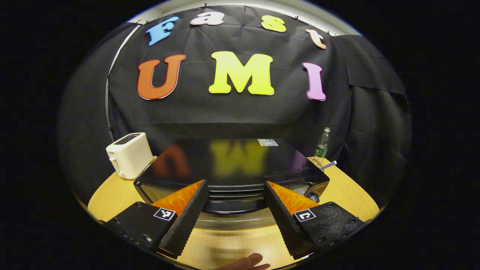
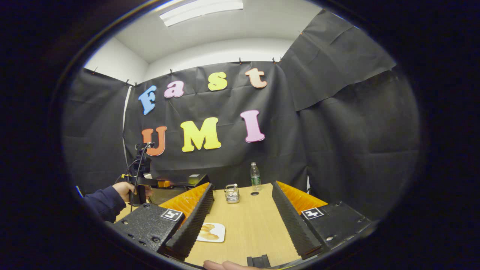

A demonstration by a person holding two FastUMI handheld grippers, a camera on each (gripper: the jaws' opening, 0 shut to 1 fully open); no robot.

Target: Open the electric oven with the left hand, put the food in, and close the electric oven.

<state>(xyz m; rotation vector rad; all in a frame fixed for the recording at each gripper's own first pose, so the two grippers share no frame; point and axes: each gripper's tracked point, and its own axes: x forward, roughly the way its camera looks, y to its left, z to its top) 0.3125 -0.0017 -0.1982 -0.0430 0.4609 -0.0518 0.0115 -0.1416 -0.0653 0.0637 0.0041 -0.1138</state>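
Oven door not yet open, food waiting on its plate

Trouble could start at the door. The left gripper [image 1: 234, 212] has its fingers spread wide, one on each side of the oven's handle [image 1: 234, 198], and they do not press on it. If they close too high or too low, they could slip off. A hard pull could slide the whole oven [image 1: 225, 165] toward the front edge of the table [image 1: 348, 187], or nudge the toaster [image 1: 129, 154] just beside it.

The right gripper [image 2: 243, 219] is spread wide too and holds nothing. The food [image 2: 209, 231] sits on a small white plate [image 2: 220, 237] near the front edge. A bad pinch could squash it or tip the plate. The bottle [image 2: 255, 176] and small metal rack [image 2: 231, 193] stand near the back edge.
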